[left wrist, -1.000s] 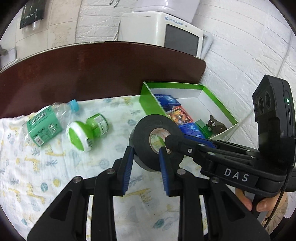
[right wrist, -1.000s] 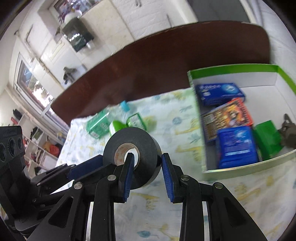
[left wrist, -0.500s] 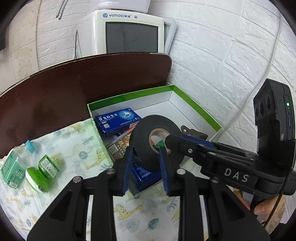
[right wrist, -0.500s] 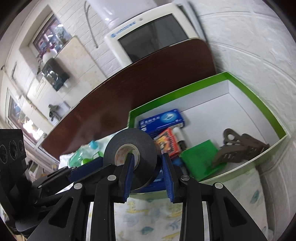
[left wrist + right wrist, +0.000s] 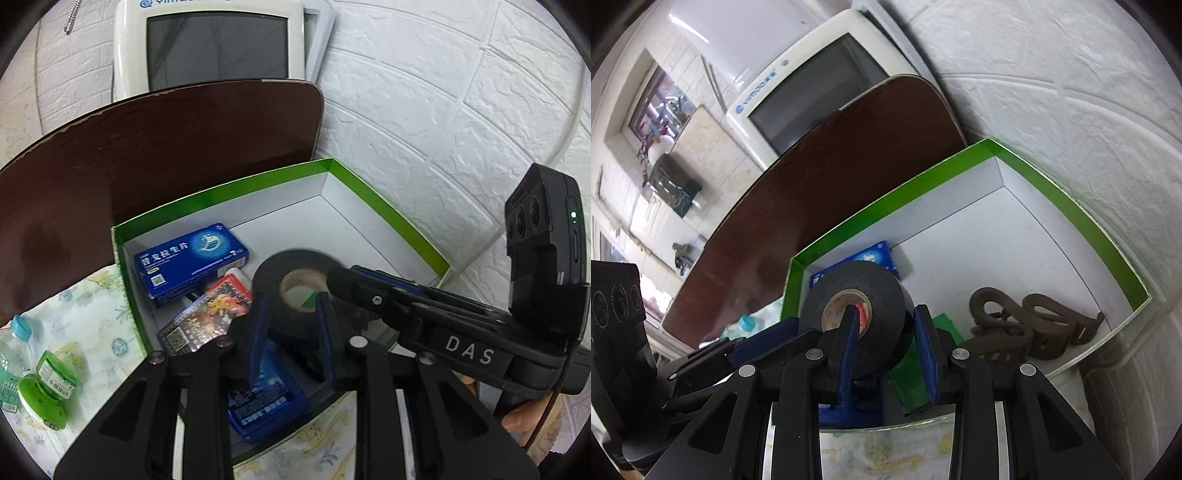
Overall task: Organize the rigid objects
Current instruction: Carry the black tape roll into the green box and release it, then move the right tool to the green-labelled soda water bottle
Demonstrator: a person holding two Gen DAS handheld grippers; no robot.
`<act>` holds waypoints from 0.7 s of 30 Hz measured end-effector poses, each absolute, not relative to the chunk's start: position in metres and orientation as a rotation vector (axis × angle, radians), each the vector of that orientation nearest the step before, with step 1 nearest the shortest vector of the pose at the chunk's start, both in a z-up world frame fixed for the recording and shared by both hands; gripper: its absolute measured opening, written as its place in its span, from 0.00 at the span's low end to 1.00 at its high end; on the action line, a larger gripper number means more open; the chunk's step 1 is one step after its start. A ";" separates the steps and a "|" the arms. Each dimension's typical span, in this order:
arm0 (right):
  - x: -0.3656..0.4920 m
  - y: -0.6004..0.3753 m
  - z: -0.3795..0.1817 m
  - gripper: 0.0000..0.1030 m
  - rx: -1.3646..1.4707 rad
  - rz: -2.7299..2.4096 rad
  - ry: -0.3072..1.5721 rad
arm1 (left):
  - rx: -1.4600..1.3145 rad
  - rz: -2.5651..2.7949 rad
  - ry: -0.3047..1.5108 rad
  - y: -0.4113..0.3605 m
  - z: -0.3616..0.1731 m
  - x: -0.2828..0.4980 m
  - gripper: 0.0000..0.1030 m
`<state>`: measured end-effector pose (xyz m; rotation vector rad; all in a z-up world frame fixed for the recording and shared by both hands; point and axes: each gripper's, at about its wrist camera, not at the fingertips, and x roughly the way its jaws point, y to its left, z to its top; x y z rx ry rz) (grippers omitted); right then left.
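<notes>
A black tape roll (image 5: 295,264) (image 5: 849,284) hangs over the near part of the green-rimmed white box (image 5: 388,206) (image 5: 923,181). Both grippers hold it. My left gripper (image 5: 292,300) has one finger in the roll's hole and one outside, its jaws closing on the wall. My right gripper (image 5: 885,312) is shut on the roll the same way and reaches in from the right in the left wrist view. Inside the box lie a blue medicine box (image 5: 192,258), a red card pack (image 5: 210,317), another blue box (image 5: 266,402), a green packet (image 5: 912,373) and a brown hair clip (image 5: 1027,328).
A green jar (image 5: 44,391) and a blue-capped bottle (image 5: 18,325) lie on the printed cloth (image 5: 92,314) left of the box. The dark table (image 5: 166,147) runs behind, with an old monitor (image 5: 218,44) beyond it. A white brick wall (image 5: 443,110) stands close on the right.
Both grippers carried the tape roll rightward, from above the cloth to above the box. The jar and bottle slid to the left edge of view. The roll now lies flatter.
</notes>
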<state>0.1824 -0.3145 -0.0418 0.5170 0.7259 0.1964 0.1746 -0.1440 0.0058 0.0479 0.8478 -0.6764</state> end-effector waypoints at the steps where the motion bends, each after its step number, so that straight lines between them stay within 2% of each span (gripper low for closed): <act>1: 0.183 -0.317 -0.043 0.32 0.523 0.196 0.725 | 0.046 -0.691 0.850 -0.147 0.006 0.175 0.12; 2: 0.185 -0.320 -0.045 0.30 0.541 0.218 0.724 | 0.060 -0.690 0.842 -0.151 0.007 0.174 0.08; 10: 0.185 -0.320 -0.048 0.29 0.530 0.204 0.718 | 0.079 -0.660 0.845 -0.150 0.002 0.174 0.09; 21: 0.179 -0.299 -0.037 0.29 0.504 0.249 0.714 | 0.083 -0.594 0.798 -0.116 0.017 0.152 0.14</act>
